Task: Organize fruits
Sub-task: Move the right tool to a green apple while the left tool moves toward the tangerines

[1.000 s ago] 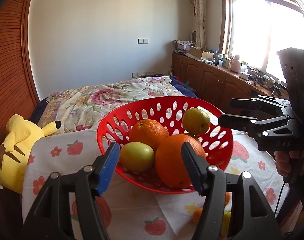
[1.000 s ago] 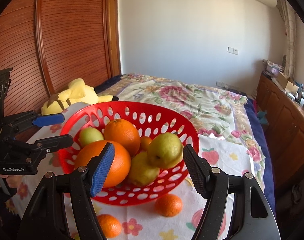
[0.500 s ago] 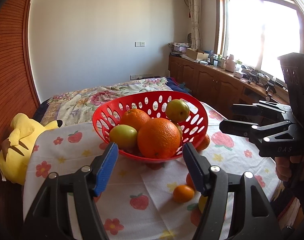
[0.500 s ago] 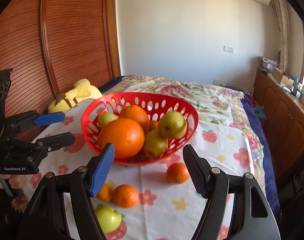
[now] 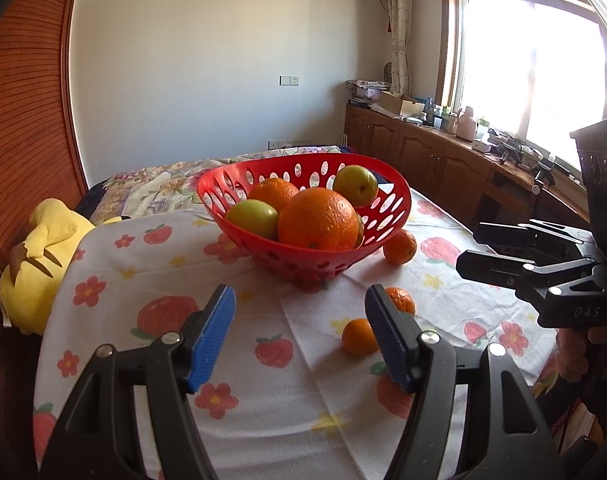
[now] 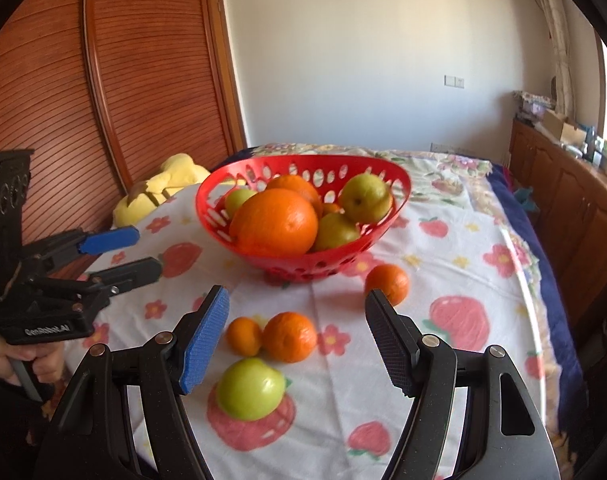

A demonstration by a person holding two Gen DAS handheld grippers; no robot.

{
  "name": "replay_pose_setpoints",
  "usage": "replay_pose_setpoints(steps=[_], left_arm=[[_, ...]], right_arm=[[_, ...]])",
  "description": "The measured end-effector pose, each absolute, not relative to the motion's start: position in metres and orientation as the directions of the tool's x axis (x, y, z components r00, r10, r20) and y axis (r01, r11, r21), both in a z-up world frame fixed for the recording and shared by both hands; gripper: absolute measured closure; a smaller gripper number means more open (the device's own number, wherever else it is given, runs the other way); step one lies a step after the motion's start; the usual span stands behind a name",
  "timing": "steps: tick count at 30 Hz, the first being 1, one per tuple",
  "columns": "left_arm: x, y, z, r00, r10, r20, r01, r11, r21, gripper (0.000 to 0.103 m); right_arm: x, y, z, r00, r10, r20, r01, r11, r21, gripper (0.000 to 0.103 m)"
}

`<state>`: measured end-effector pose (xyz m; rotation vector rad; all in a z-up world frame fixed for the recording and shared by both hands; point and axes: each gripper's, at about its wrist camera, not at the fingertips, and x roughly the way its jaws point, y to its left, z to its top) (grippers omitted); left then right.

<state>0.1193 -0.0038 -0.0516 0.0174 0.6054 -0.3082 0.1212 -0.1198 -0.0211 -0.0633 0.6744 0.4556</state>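
1. The left gripper (image 5: 299, 336) hangs over the cloth (image 5: 263, 400), jaws apart with nothing between them.
2. The right gripper (image 6: 297, 338) is likewise apart and holds nothing; loose fruit shows beyond its gap.
3. Loose on the cloth: three oranges (image 6: 289, 336) and one green fruit (image 6: 250, 388), which lies nearest the right gripper.
4. Two of these oranges touch; the third (image 6: 387, 283) lies just beside the basket's foot.
5. One red basket (image 6: 303, 266) stands mid-cloth, holding two big oranges (image 6: 277, 222), at least three green fruits (image 6: 363, 198) and a small orange partly hidden.
6. One yellow plush (image 5: 39, 256) lies at the cloth's left edge.
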Motion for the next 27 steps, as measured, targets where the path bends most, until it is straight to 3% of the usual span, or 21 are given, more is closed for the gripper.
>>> replay_pose_setpoints(steps=[27], left_arm=[[0.114, -0.020, -0.112, 0.726, -0.285, -0.626, 0.290, 0.952, -0.097, 0.035]], right_arm=[[0.118, -0.096, -0.091, 0.558, 0.413, -0.720, -0.459, 0.876, 0.146, 0.032]])
